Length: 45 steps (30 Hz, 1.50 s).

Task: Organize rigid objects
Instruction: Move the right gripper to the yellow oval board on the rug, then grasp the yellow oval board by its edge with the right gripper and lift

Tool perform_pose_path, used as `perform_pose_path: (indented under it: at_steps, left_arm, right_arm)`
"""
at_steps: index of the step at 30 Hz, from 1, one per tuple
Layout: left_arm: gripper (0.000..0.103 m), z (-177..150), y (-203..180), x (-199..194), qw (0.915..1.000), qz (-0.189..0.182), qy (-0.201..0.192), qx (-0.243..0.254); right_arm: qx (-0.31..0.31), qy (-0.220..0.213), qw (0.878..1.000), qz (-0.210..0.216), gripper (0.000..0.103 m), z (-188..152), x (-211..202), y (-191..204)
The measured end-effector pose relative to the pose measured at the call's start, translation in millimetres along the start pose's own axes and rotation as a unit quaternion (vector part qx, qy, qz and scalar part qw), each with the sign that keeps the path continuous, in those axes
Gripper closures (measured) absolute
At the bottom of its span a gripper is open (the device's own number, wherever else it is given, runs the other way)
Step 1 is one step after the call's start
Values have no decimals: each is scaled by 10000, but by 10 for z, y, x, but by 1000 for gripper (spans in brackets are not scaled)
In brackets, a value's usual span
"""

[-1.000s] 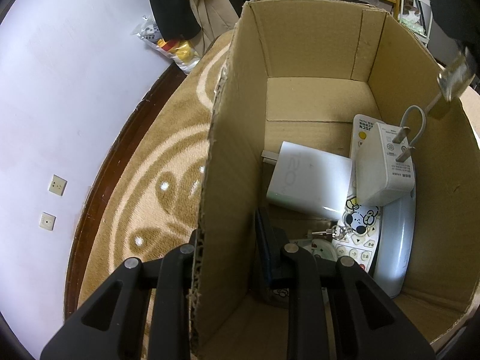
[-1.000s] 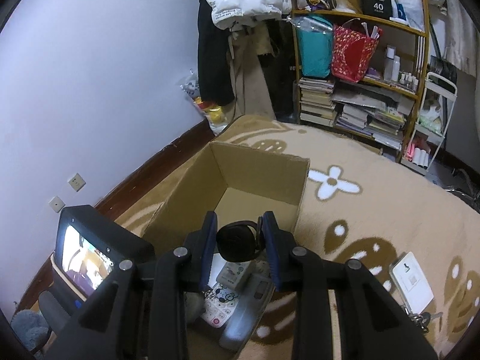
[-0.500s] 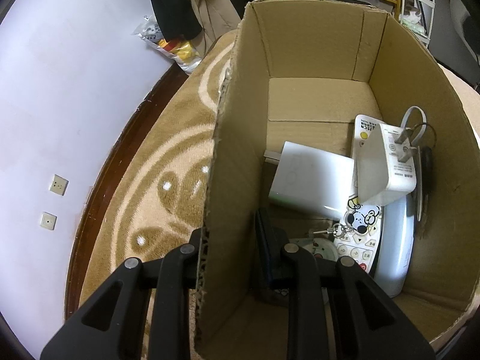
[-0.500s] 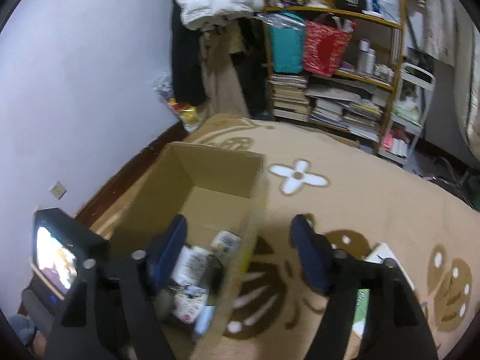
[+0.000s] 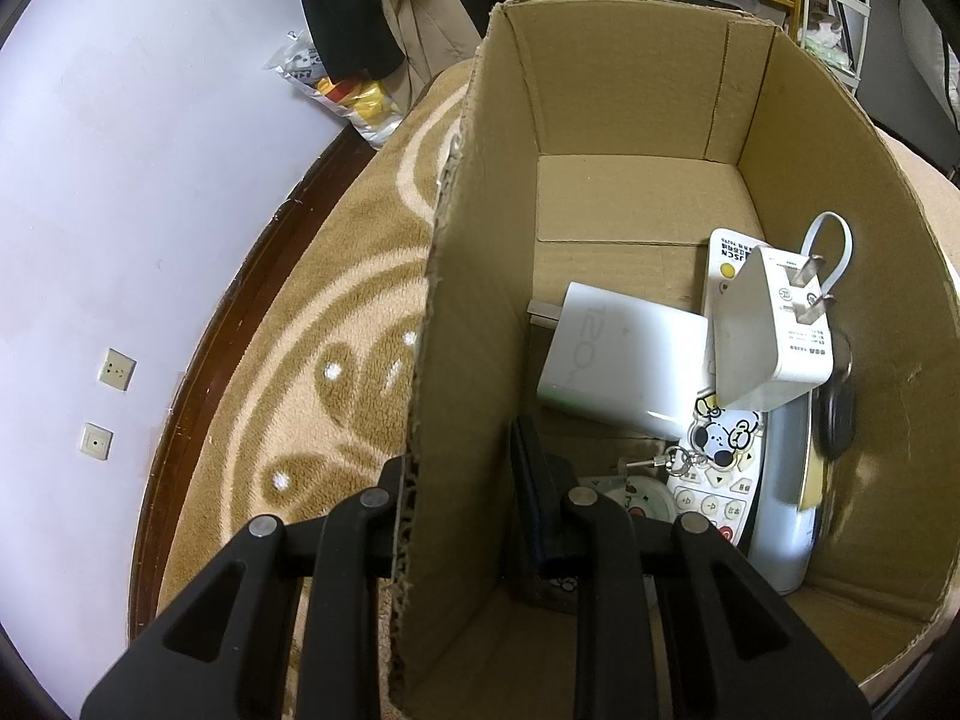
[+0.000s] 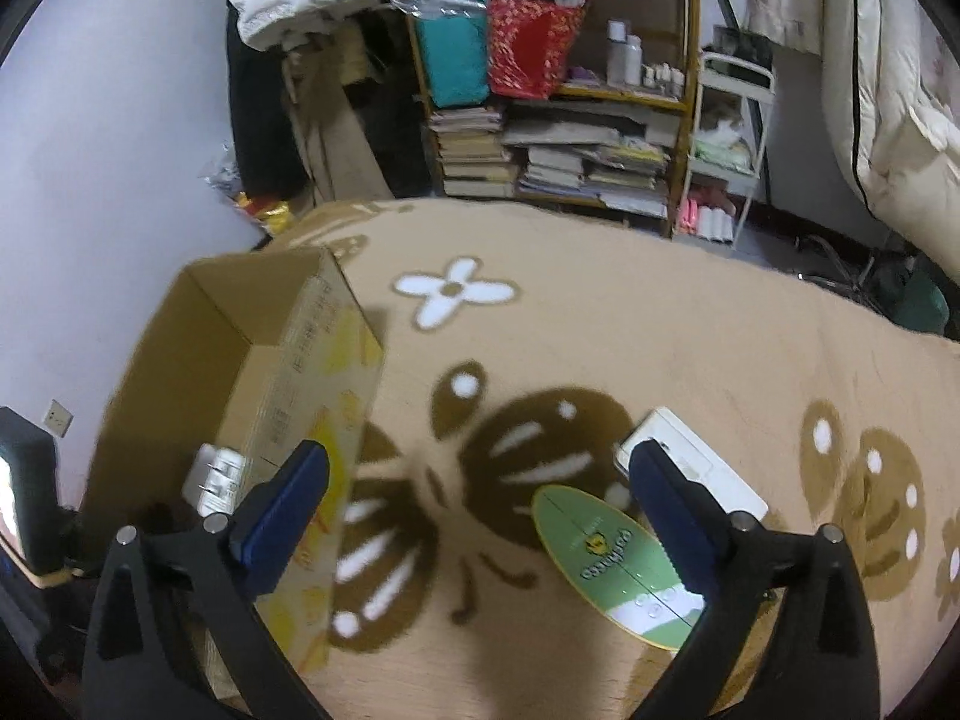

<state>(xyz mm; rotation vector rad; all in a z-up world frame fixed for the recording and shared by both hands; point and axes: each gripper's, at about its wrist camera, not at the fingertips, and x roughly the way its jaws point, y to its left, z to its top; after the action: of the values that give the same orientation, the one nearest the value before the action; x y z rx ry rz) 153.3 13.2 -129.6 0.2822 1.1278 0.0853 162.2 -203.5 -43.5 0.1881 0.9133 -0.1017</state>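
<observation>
Black and round, the key fob (image 5: 837, 417) had dropped into the cardboard box (image 5: 636, 90) at 3 o'clock, and the right claw (image 6: 480, 480), now spread empty, swung toward the green board (image 6: 618, 564) while the left claw (image 5: 468, 480) kept pinching the box wall.

- The left wrist view sits close on the near wall of the open brown cardboard box (image 5: 630, 120), looking steeply down and forward into it; patterned tan carpet (image 5: 336, 312) fills the left of the frame.
- The right wrist view rides higher and farther out, facing forward across the carpet toward the cluttered wooden bookshelf (image 6: 558, 96) at upper centre.
- Both views share the box, at lower left in the right wrist view, and the white plug adapter (image 6: 215, 479) inside it.
</observation>
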Motion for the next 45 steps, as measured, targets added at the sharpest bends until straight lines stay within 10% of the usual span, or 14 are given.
perform_pose_path:
  at_steps: [30, 36, 41, 45]
  left_arm:
    - [80, 9, 18, -10, 10000, 24, -2, 10]
    - [80, 17, 9, -18, 10000, 28, -4, 10]
    - [80, 13, 5, -22, 10000, 26, -4, 13]
    - [80, 13, 4, -23, 10000, 30, -5, 17]
  right_arm:
    - [118, 1101, 9921, -589, 9, -520, 753, -540]
    - [323, 1087, 9918, -597, 28, -505, 757, -645]
    - [391, 1043, 9911, -736, 76, -439, 695, -645]
    - [351, 959, 9922, -714, 90, -382, 639, -572]
